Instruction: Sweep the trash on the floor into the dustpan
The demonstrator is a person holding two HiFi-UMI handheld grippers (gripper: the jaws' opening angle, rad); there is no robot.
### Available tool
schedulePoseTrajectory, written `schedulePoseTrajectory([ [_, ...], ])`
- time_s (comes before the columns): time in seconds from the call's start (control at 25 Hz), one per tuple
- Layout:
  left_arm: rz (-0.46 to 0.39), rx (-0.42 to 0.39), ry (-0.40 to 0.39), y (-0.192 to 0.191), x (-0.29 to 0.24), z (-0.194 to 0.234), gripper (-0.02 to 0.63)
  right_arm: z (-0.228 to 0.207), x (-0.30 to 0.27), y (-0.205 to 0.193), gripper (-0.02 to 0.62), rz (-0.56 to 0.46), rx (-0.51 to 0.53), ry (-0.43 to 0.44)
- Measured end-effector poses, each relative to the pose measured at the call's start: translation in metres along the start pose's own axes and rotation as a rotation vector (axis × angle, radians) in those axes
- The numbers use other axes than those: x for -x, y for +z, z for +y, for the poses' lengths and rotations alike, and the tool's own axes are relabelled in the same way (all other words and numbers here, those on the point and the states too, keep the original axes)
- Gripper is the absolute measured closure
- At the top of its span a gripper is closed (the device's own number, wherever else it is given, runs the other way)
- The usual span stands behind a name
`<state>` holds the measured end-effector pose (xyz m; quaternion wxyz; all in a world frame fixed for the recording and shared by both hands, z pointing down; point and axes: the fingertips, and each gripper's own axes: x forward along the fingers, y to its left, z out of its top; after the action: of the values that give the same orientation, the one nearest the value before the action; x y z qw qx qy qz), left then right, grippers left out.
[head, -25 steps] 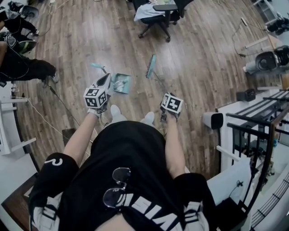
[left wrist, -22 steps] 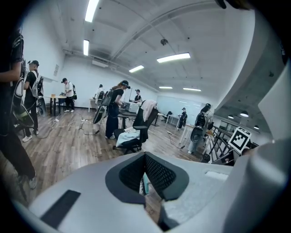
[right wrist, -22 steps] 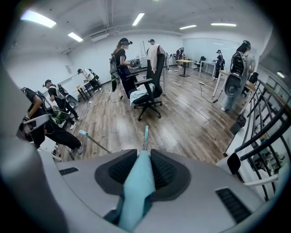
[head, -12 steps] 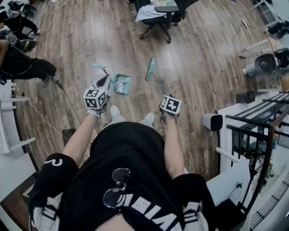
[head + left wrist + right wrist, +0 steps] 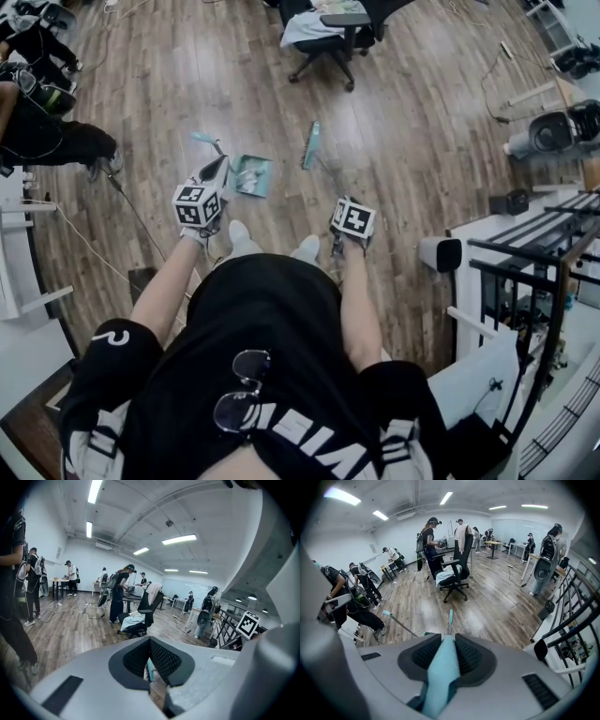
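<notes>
Teal plastic broom handle [image 5: 439, 679], judged light, stiff and rather slick, is clamped in the closed right gripper [image 5: 442, 641] and is best held high on the shaft. The left gripper [image 5: 150, 660] pinches a thin edge of the dustpan [image 5: 253, 174], which rests on the wooden floor [image 5: 412, 141] just ahead. Beyond it, the broom head [image 5: 310, 144] lies slightly nearer the person than a second ago, and the dustpan has not moved.

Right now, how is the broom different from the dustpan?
The broom is in the right gripper; the dustpan has its pole in the left gripper. The broom head looks thin and edge-on; the dustpan lies wide and flat. The dustpan holds pale bits; the broom holds none. Both are teal.
</notes>
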<state>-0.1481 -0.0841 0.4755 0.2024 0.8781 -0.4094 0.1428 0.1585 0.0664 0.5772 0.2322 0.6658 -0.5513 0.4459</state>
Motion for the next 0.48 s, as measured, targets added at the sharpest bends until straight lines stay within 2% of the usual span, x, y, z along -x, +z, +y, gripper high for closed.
schedulePoseTrajectory([
  [0.48, 0.000, 0.002, 0.003, -0.0058, 0.0085, -0.0025, 0.607, -0.0005, 0.0045, -0.0034, 0.512, -0.015, 0.002, 0.003],
])
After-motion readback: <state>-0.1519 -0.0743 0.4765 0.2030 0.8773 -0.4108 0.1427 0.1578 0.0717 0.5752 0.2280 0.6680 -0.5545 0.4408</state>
